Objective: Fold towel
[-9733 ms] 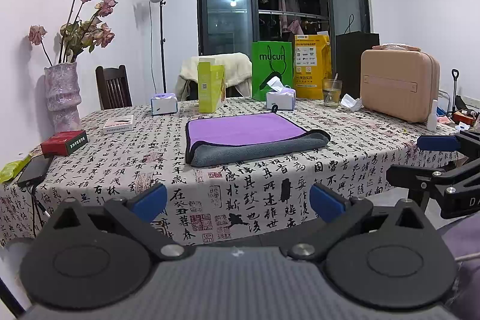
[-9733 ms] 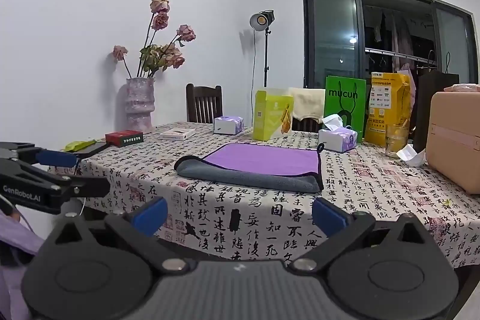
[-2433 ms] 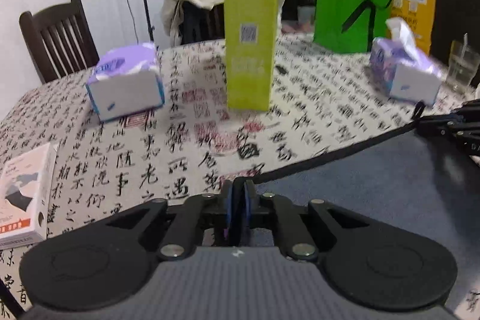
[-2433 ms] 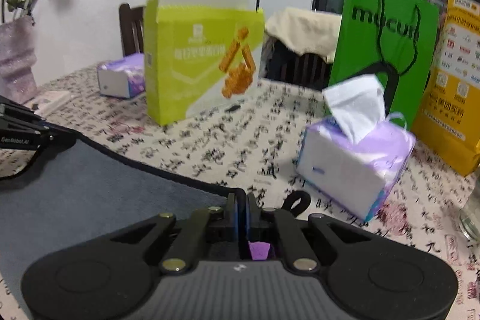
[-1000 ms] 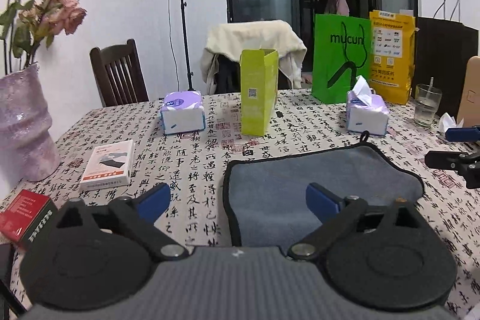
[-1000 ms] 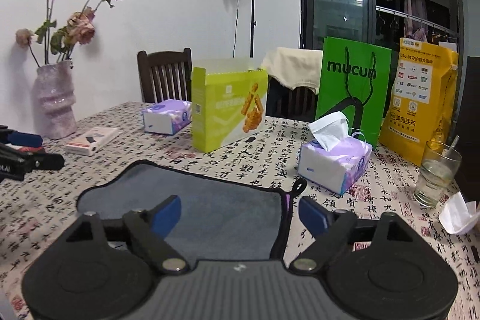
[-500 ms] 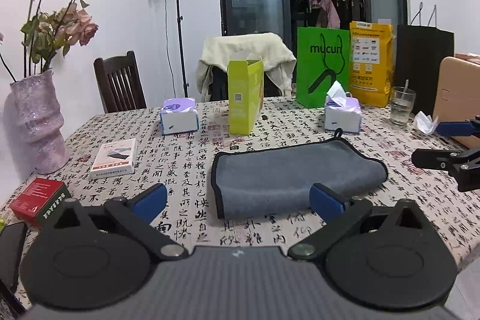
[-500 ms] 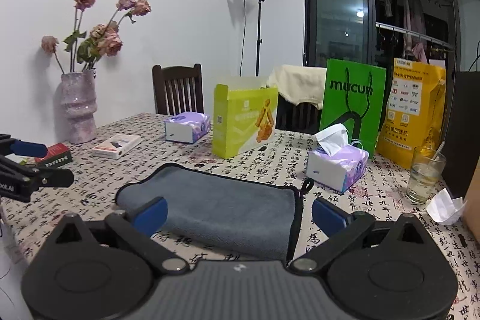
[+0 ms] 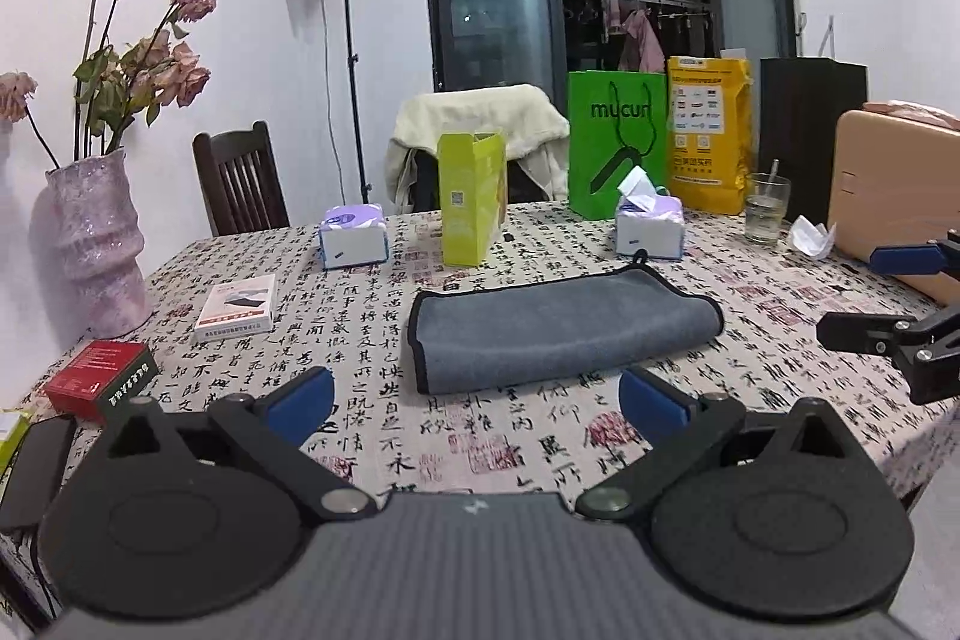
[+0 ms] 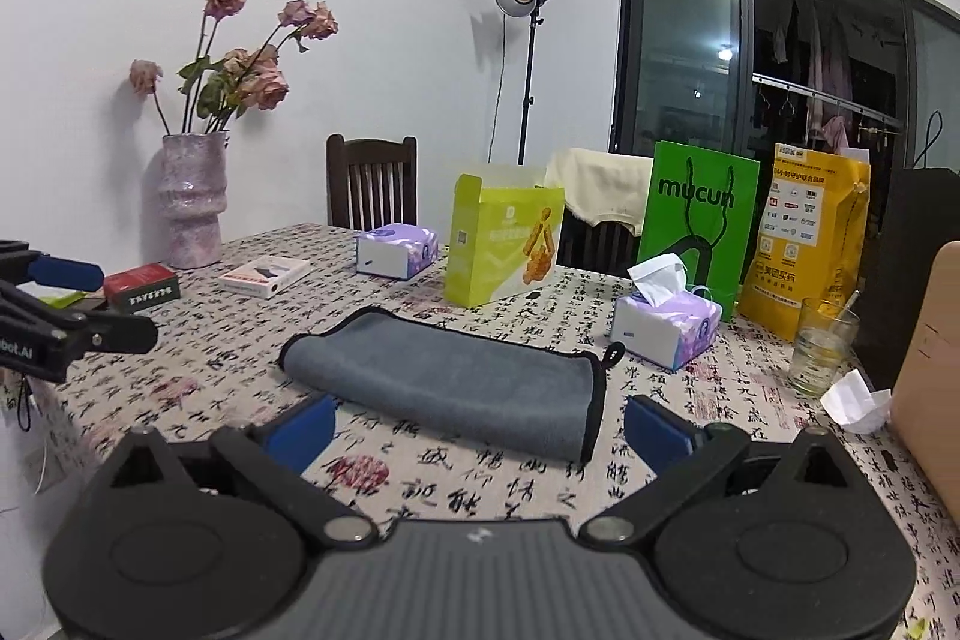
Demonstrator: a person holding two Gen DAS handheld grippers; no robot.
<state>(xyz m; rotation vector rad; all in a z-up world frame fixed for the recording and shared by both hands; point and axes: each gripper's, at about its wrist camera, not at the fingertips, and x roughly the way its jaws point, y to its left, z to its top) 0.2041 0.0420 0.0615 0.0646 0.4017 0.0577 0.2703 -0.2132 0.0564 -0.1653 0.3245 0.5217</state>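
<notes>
Tongs, left: my left tongs [image 9: 474,403] gape wide with nothing between the blue pads, held back off the near edge of the tabletop [image 9: 372,436].
Tongs, right: my right tongs [image 10: 477,427] are spread just as wide and carry nothing; each pair shows at the edge of the other's view.
Towel: the grey towel [image 9: 561,334] lies flat mid-tabletop as a neat oblong, grey side up, black piping on its edges, hanging loop toward the far side, clear of both tongs.
Progress: I judge the fold made and let go; one long side is a soft rounded fold, and no corner sticks out.
Left to do: perhaps one more fold to halve it, if a smaller packet is wanted; otherwise I judge it finished.
Count, towels: one.
Count, tissue boxes: two, the left tissue box [image 9: 353,244] and the right tissue box [image 9: 649,231], beyond the towel.
Count, cartons: one yellow-green carton [image 9: 471,205], between them.
Count, bags: two, a green paper bag [image 9: 618,142] and a yellow bag [image 9: 709,133].
Count, others: one vase of dried roses [image 9: 96,244], one glass [image 9: 767,208], one red box [image 9: 102,388], one white box [image 9: 237,307].
</notes>
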